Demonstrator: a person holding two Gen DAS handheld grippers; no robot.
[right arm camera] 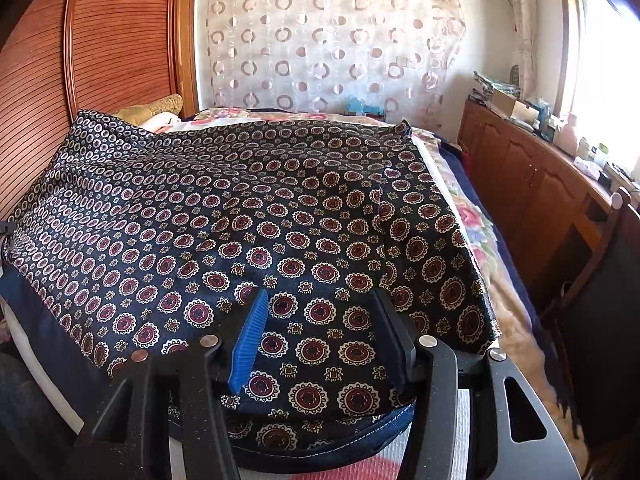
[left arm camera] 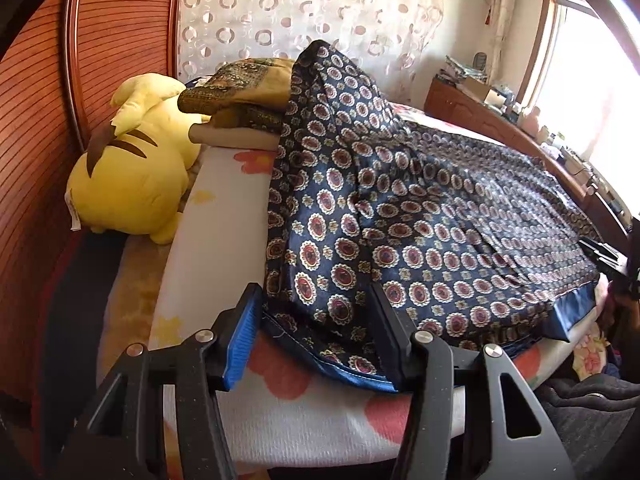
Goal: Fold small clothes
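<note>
A dark blue garment [left arm camera: 420, 216] printed with red and cream medallions lies spread over the bed, and its far left part rides up over the pillows. My left gripper [left arm camera: 316, 292] stands over the garment's near left hem, jaws apart. A fold of the cloth lies between them and the blue pad [left arm camera: 240, 344] is clear of it. In the right wrist view the same garment [right arm camera: 240, 208] fills the bed. My right gripper [right arm camera: 320, 296] rests at its near hem with the cloth lying flat between its open jaws, not pinched.
A floral sheet [left arm camera: 288, 412] covers the bed. A yellow plush toy [left arm camera: 132, 176] and stacked pillows [left arm camera: 236, 92] lie at the left by the slatted wooden panel [left arm camera: 36, 120]. A wooden cabinet [right arm camera: 520, 168] with clutter and a chair [right arm camera: 608, 280] stand along the right, under the window.
</note>
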